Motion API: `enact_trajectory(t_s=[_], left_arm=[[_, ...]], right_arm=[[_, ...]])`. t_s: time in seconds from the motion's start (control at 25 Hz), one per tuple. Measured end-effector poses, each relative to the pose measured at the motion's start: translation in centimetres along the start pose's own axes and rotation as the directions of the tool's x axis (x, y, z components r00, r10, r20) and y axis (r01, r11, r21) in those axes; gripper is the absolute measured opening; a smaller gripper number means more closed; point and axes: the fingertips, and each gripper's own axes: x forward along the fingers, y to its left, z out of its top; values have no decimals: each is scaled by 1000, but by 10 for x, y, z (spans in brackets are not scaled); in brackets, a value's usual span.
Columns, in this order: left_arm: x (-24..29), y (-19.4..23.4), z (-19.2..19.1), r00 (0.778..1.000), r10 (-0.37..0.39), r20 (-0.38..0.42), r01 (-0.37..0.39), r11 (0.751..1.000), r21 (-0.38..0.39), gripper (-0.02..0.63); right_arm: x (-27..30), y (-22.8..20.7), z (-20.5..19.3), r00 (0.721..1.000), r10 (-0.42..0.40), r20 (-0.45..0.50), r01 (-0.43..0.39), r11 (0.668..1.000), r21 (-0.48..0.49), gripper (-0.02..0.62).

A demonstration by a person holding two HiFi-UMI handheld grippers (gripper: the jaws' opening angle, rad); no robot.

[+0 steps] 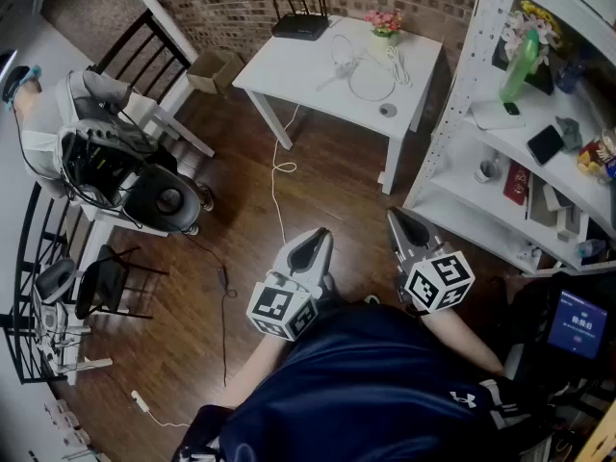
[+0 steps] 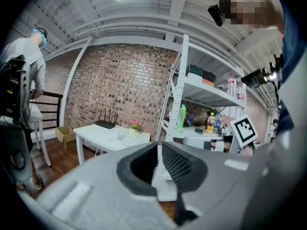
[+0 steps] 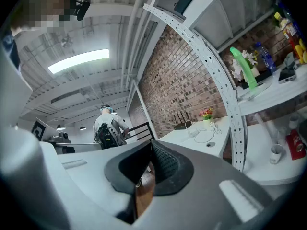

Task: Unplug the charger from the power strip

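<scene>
Looking down, the head view puts the left claw (image 1: 310, 248) and right claw (image 1: 404, 227) over the wood floor, well short of the white worktop (image 1: 289, 65). The power strip (image 1: 339, 65) and looped charger cord (image 1: 372, 87) lie there beside the router (image 1: 300, 22). Both gripper views show jaws together, empty. Only the right one catches a person with a backpack (image 3: 108, 128) left of the worktop.
</scene>
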Motion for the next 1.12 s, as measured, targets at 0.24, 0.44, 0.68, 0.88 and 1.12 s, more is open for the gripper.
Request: enact_trajectory(t_s=[0.24,0.44,0.68,0.88,1.12], left_arm=[[22,17,-1,1000,-24,-7,24,1000,8,31],[59,40,5,997,-76,-9,77,997,13,31],[129,102,24,988,-155,10,155,988,-1,31],[186,186,49,979,-204,5,204,978,-49,31],[238,281,81,972,-235,-17,235,972,-20,31]], right_arm=[[21,-13,-1,1000,-16,-3,16,1000,-2,11],[44,-42,13,996,-91,17,91,996,-25,11],[117,-85,33,982,-190,24,191,980,-61,11],[215,-103,43,970,-239,-33,236,968,-81,11],[312,-117,59,955,-288,-66,279,953,-122,11]])
